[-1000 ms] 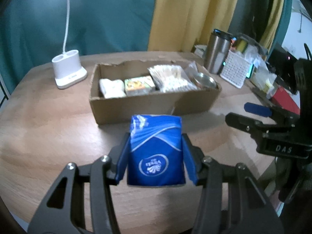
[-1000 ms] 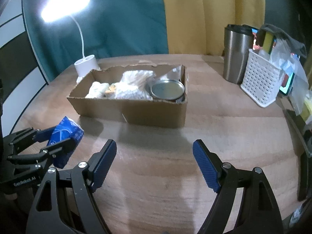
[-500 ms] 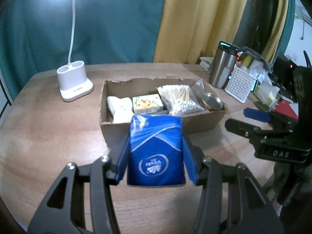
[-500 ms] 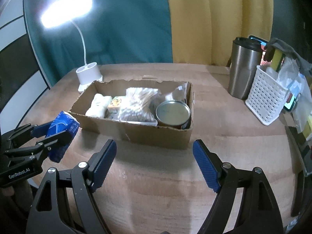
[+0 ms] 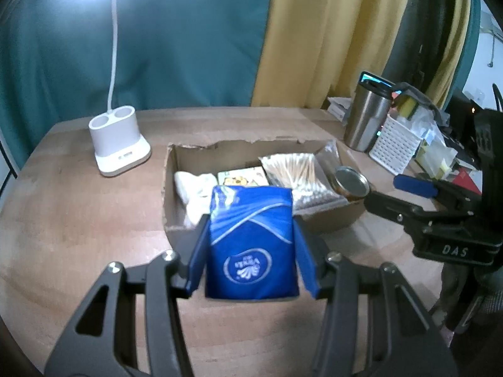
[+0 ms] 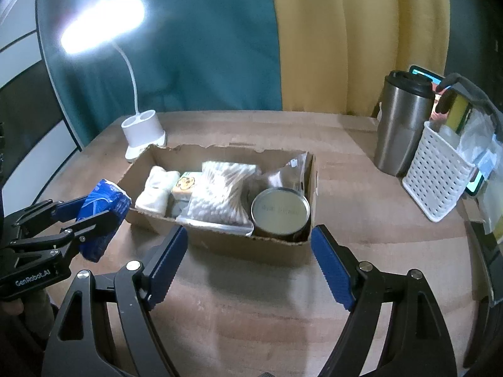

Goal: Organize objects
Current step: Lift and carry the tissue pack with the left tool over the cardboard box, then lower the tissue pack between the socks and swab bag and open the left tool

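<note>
left gripper [image 5: 251, 251]: jaws drawn in on a blue plastic-wrapped tissue pack with white logo [image 5: 251, 238], one blue pad flat against each side face. the soft wrap gives a little at the sides, so the squeeze looks firm enough to carry. pack is upright between the fingers, clear of the round wooden table [image 5: 78, 220], hence carried rather than resting.

just ahead of these fingertips: open brown cardboard box with torn rim [image 5: 232, 146]. the pack's top edge overlaps the near wall in the left wrist view. judged reason for the hold: pack is being brought to the box to join the rest.

box contents, left to right from this gripper: white rolled cloth [image 5: 191, 188], small yellow printed packet [image 5: 240, 177], clear bag of cotton swabs [image 5: 298, 172], round metal tin with flat lid [image 5: 350, 182]. all lie packed side by side along the floor; no obvious free slot seen, so the pack may have to sit on top or at the left end.

right gripper [image 6: 248, 260]: jaws spread wide, nothing between them, hanging in front of the box's near wall, tin end. judged idle or ready to steady the box.

further out: white lamp base with two round wells [image 5: 118, 144] beyond-left of the box; steel tumbler with black lid [image 6: 404, 125] and white perforated plastic basket [image 6: 437, 176] well to the right, apart from the box.
</note>
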Available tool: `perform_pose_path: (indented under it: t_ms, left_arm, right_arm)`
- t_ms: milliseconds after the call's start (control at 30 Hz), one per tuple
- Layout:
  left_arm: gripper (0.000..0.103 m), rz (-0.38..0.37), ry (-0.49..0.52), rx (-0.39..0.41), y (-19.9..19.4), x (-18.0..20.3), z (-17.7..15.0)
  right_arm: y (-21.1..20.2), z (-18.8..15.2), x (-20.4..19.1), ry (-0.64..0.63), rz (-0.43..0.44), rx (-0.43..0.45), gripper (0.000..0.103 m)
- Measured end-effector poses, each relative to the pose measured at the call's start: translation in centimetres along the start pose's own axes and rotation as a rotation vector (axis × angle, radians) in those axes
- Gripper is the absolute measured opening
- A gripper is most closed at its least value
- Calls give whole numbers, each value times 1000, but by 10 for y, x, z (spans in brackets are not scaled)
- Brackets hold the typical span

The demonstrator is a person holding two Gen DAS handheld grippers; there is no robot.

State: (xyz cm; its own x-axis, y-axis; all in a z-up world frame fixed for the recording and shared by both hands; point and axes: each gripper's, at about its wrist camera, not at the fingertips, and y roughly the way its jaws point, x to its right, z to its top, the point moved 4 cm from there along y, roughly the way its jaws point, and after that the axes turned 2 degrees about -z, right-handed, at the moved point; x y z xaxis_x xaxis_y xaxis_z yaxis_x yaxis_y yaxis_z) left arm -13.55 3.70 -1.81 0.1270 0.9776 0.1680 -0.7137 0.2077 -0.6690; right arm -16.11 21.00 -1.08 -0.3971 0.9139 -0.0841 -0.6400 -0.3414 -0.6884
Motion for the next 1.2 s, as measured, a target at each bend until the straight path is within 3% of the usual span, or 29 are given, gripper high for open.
perform_pose_path:
  t_ms: [733,1200]
  left_arm:
    - [51,39,-27,-21,41,-13,29]
    - [51,59,-42,-75,82,-16,38]
  right_arm:
    - [33,17,10,5,41,-28,83]
    - [49,27,22,22,46,-28,83]
